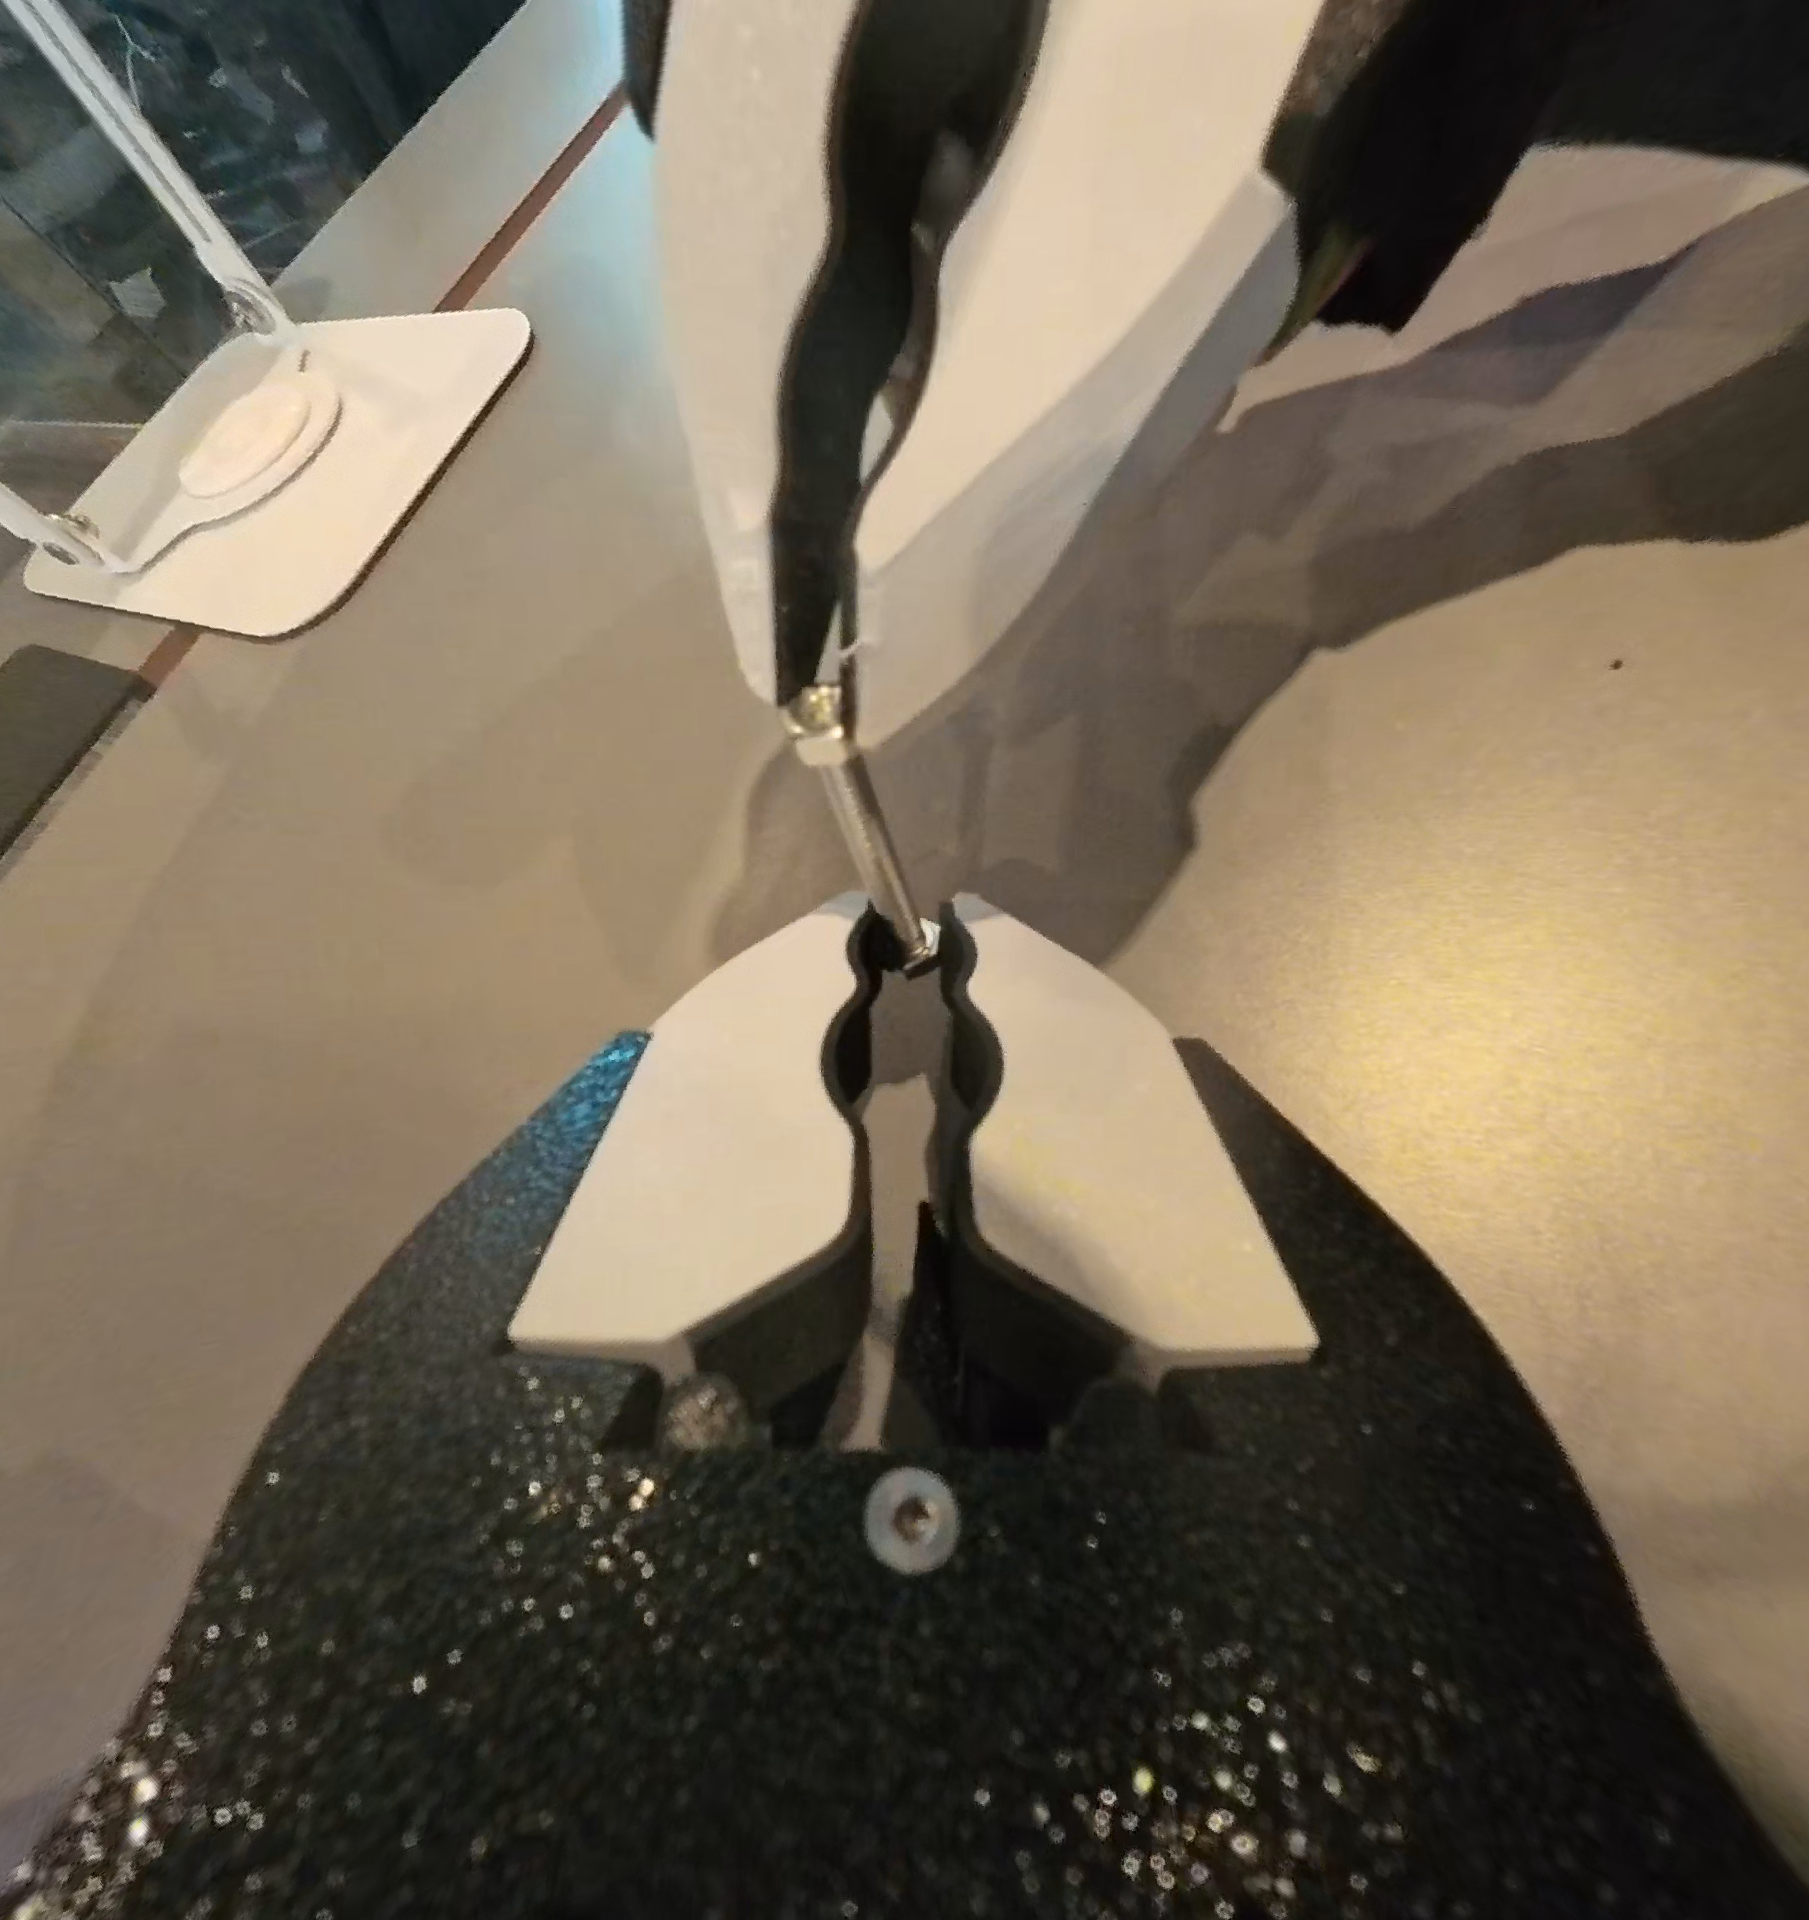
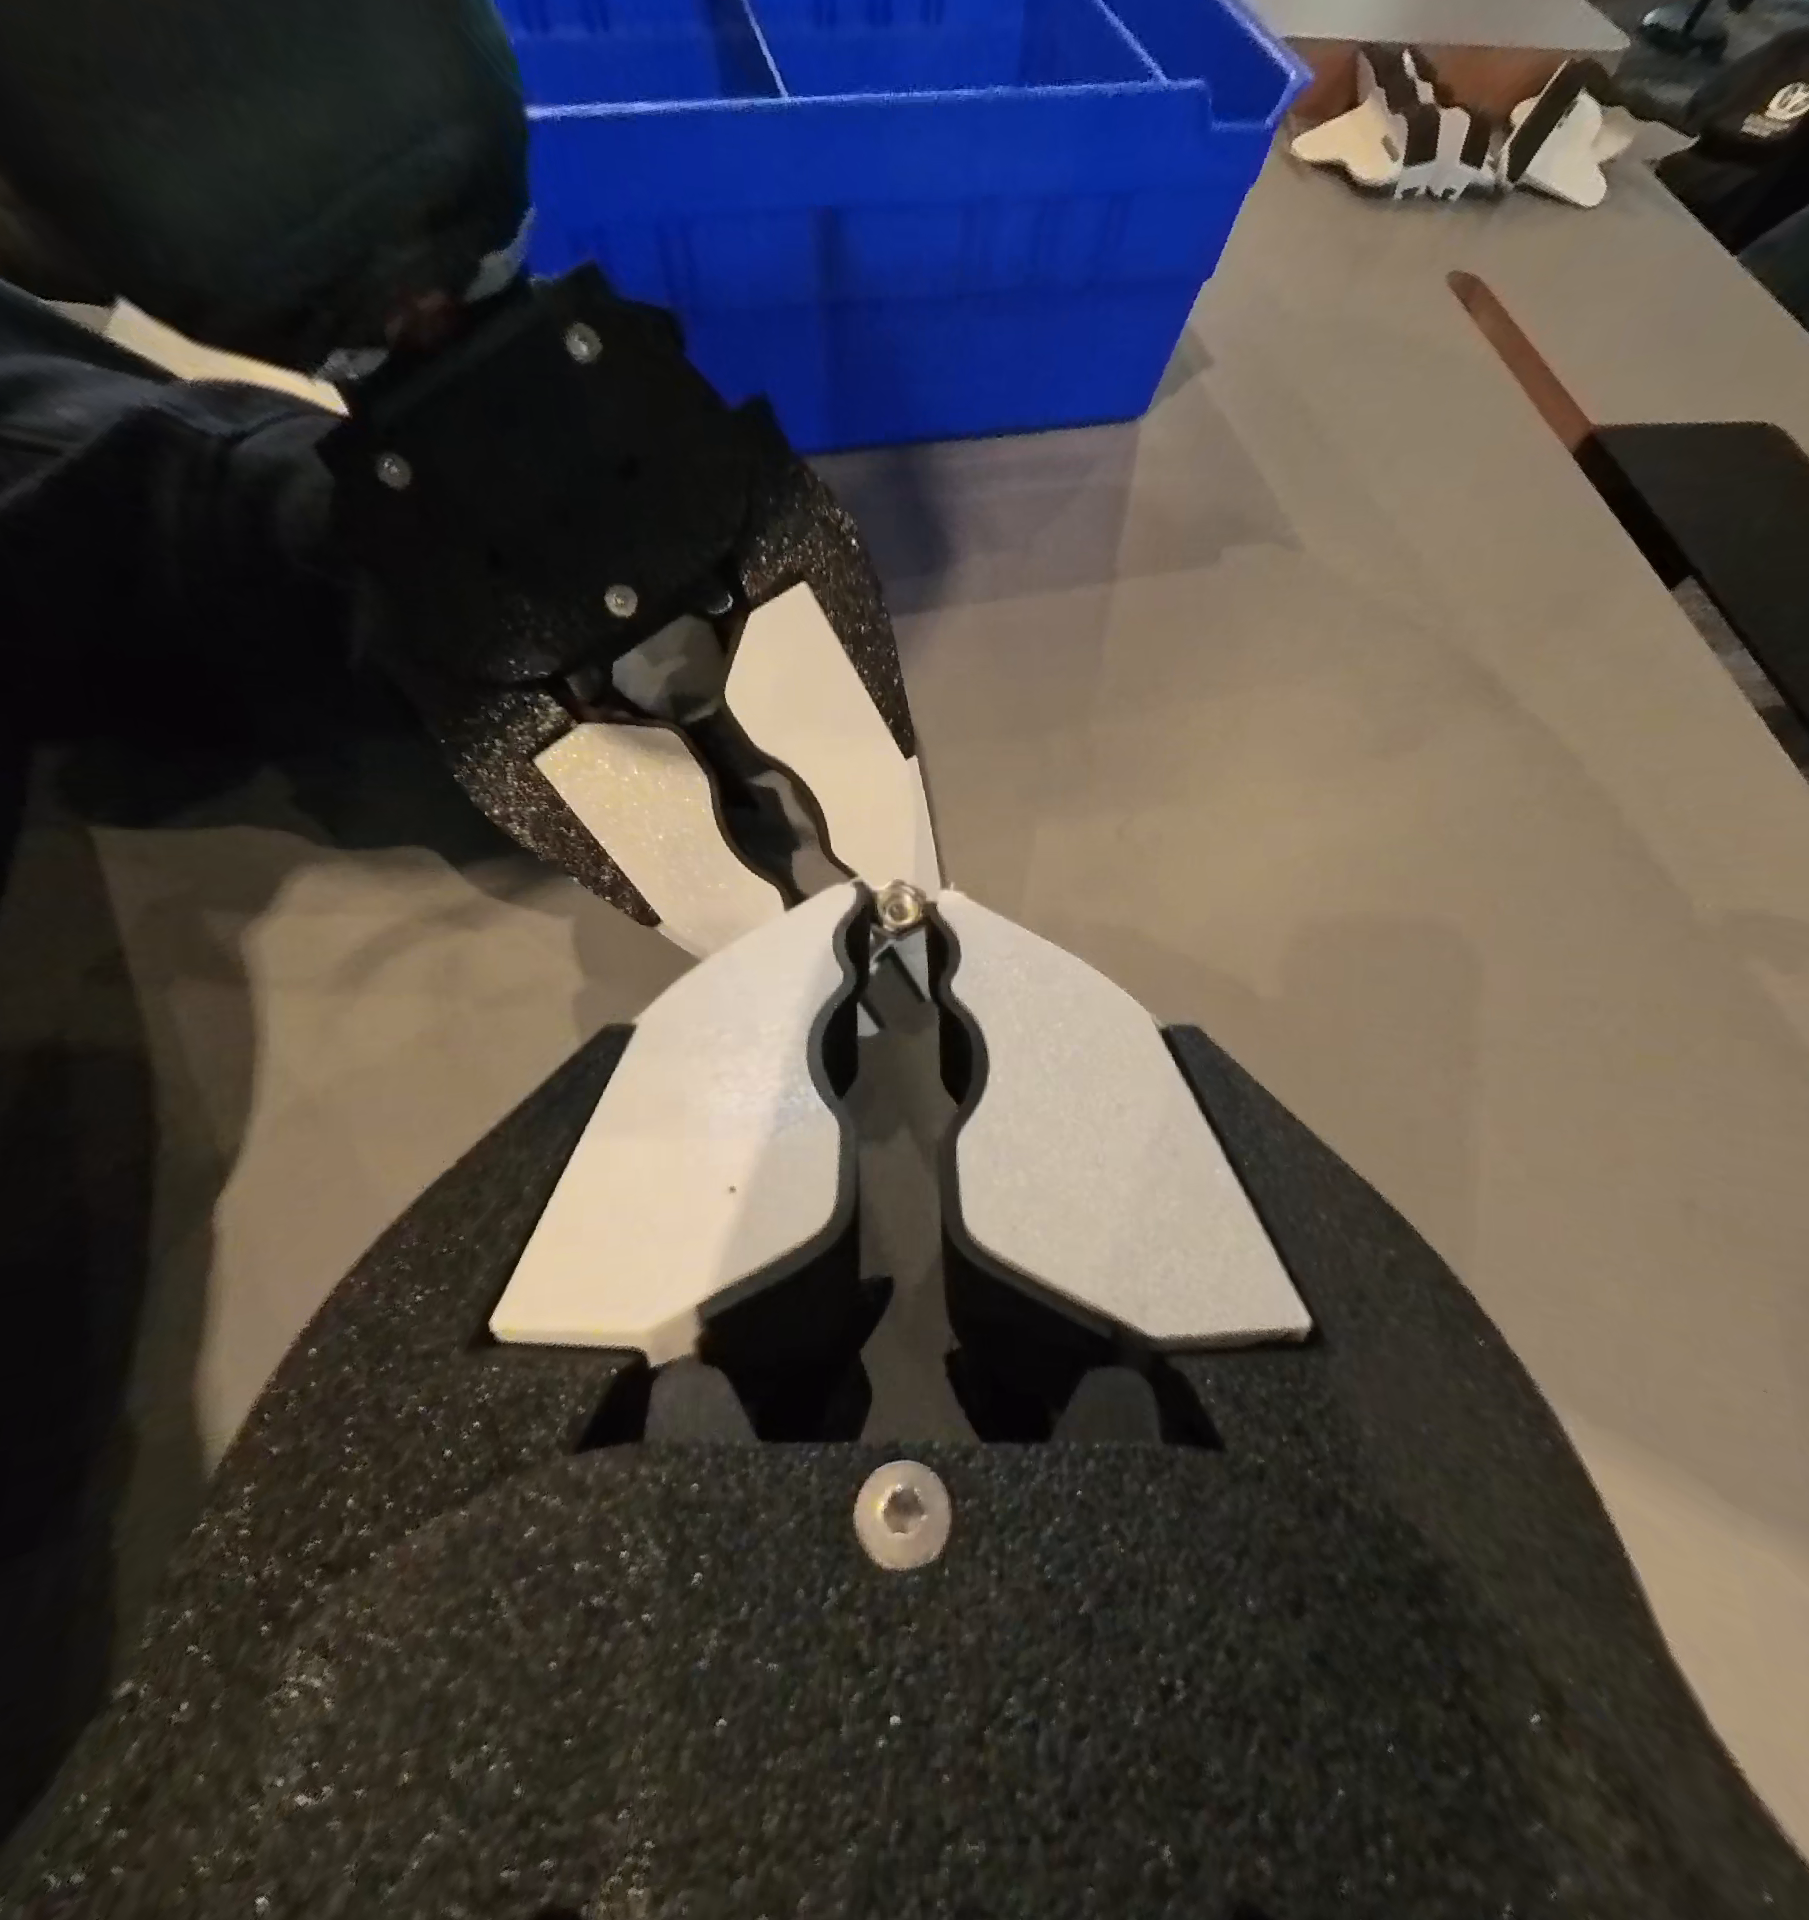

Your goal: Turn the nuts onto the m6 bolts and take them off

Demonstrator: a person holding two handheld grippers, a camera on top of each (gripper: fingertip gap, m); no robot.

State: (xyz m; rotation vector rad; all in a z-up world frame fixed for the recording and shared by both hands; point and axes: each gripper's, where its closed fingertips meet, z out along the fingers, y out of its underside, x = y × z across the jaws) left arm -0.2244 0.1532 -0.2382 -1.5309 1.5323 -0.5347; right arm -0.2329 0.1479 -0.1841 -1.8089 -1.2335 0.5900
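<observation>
The bolt (image 1: 867,831) hangs in the air between the two tools, clear of the bench (image 1: 1502,935), its threaded shank bridging the gap from one pair of tips to the other. The left tool (image 1: 905,940) is closed on the bolt's near end — probably the head, though the tips half hide it. At the far end sits a nut (image 1: 815,727), pinched by the closed right tool (image 1: 812,681), which comes in from ahead and above. Seen from the right wrist, that nut (image 2: 898,906) lies right at the tips of the right tool (image 2: 898,914), with the left tool (image 2: 838,883) meeting it tip to tip from ahead and to the left.

The split looks deliberate: one tool steadies the bolt while the other can twist the nut along the thread, and holding it aloft keeps the bench from fouling a wrist turn. The nut seems to sit at the very end of the shank, so it may be only just engaged — or almost off.

Beyond the tips the bench is bare enough for rotation. A blue bin (image 2: 879,239) stands well ahead of the right tool, and a white stand base (image 1: 276,468) lies ahead and to the left of the left tool, near the bench edge.
</observation>
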